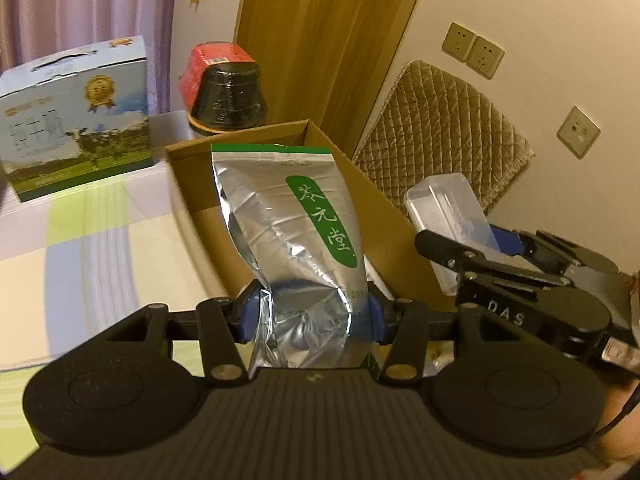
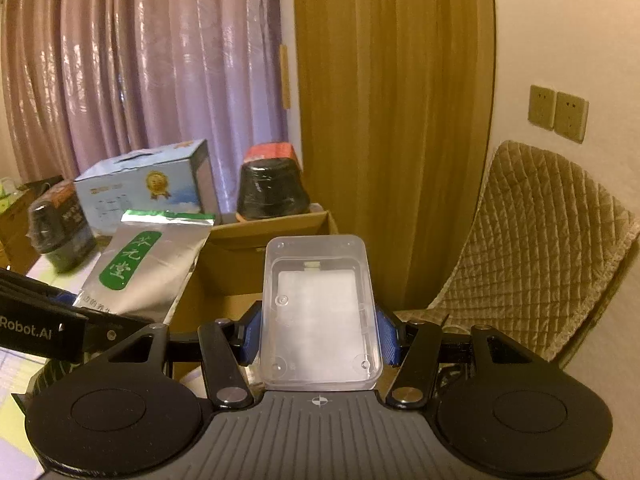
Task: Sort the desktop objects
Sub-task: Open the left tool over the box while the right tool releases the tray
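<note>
We hold two things at once, both raised in front of an open cardboard box [image 1: 280, 208] that sits just beyond our fingers. The left gripper [image 1: 310, 316] is closed on the lower part of a silver foil pouch [image 1: 288, 232] with a green label; its blue pads [image 1: 249, 314] press in from both sides and the foil buckles and creases between them. We judge the pouch soft, light and a little slippery, with loose contents that shift, so a hold low on the body, where it is fullest, seems safer than the thin sealed top edge. The right gripper [image 2: 318, 338] is closed on a clear plastic case [image 2: 318, 312], lid shut, something pale inside; the fingers grip its long side walls. We judge it stiff, light, smooth and liable to slide or crack if squeezed hard. Ahead of the left fingers, past the box, stand a blue and white carton [image 1: 76, 120] to the left and a black wrapped jar with a red top [image 1: 228, 92] straight on. To the right of the fingers hangs a quilted tan cushion [image 1: 444, 132] against the wall. The near wall of the box and the other gripper, close beside, are what could get in the way of lowering either item.
</note>
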Tool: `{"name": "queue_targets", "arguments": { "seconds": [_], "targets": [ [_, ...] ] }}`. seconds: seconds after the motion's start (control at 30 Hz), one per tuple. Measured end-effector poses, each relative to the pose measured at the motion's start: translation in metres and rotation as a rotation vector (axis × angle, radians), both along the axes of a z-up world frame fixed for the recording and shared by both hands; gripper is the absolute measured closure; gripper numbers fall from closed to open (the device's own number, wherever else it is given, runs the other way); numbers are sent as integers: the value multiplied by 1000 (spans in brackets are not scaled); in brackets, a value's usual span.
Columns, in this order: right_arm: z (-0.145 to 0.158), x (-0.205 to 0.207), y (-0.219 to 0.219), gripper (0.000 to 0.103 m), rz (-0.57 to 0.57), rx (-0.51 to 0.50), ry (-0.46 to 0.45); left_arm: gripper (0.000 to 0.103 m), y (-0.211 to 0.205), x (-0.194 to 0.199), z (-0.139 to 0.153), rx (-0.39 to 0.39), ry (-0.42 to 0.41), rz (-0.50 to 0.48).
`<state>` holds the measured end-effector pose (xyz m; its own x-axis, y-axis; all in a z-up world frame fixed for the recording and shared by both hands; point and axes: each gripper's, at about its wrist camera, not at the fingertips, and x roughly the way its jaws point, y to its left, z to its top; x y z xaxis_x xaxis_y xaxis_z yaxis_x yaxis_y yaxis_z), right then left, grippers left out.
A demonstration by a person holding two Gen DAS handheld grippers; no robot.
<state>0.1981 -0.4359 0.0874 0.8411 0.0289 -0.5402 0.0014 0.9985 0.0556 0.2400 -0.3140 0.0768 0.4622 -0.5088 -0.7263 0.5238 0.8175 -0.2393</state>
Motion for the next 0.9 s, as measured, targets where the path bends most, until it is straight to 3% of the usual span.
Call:
{"name": "queue_targets", "arguments": {
  "seconds": [0.47,0.9],
  "targets": [
    [-24,27,-9,50,12,37,36,55,-24,33,-32,-13,49,61],
    [-27,30,1,49,29,60,67,50,13,10,-22,47,-34,86]
  ]
}}
